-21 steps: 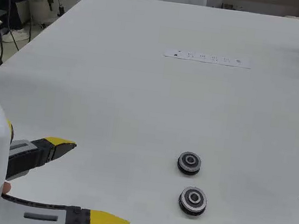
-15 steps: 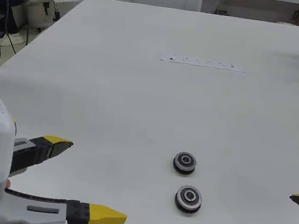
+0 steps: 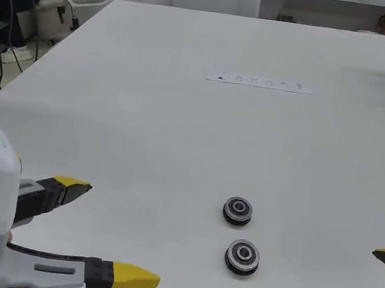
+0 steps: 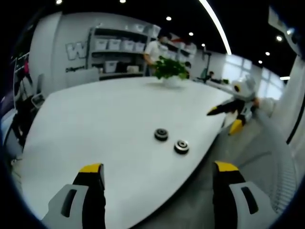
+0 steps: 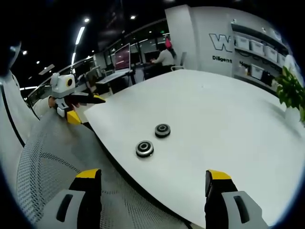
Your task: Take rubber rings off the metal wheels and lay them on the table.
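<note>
Head view — two small metal wheels lie flat near the front edge of the white tabletop (image 3: 180, 128), the farther wheel (image 3: 238, 210) just behind the nearer wheel (image 3: 243, 255), each wearing its dark rubber ring (image 3: 240, 270). The left gripper (image 3: 125, 233) and right gripper (image 3: 342, 286) flank them, well apart, jaws spread wide and holding nothing. The rings look soft and stretchy, the wheels hard and apt to slide — likely one gripper pins a wheel while the other pinches the ring at its rim. Two wheels, two rings, none off yet.
</note>
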Motion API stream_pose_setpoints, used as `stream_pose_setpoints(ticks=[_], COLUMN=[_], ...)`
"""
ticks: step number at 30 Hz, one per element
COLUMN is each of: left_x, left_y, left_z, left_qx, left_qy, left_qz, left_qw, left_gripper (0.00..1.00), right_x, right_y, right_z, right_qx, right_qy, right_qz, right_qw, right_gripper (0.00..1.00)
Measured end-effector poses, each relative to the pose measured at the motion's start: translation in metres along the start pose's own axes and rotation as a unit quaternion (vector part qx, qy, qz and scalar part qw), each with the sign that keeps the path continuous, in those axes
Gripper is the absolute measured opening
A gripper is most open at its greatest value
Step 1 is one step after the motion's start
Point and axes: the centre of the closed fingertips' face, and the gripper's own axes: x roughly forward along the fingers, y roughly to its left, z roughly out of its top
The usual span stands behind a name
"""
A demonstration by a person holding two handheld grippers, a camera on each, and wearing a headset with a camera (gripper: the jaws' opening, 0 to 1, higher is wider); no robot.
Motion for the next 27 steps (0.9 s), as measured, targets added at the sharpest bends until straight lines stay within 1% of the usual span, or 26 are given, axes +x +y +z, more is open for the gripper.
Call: stream_pose_setpoints(ticks=[5,10,15,27], left_x=[0.0002,0.0,0.0007,-0.0003], left_y=[-0.0013,-0.0005,-0.002,0.0], left_z=[-0.0007,-0.0014,-0.0021,0.0014], left_qx=[0.0,-0.001,0.001,-0.001], left_qy=[0.002,0.003,0.006,-0.005], left_qz=[-0.004,-0.003,-0.008,-0.003], left_qw=[1.0,1.0,1.0,1.0], left_gripper=[0.95,0.95,0.95,0.95], right_x=[0.0001,0.0002,0.0002,0.0007], right_y=[-0.0002,-0.0004,-0.0006,-0.0003], right_z=[-0.0005,0.0008,0.0005,-0.0016], right_qx=[0.002,0.005,0.005,0.003], right_qy=[0.001,-0.004,-0.003,0.004], right_qz=[-0.001,0.0,-0.001,0.002], right_qw=[1.0,1.0,1.0,1.0], right_gripper=[0.89,0.89,0.89,0.89])
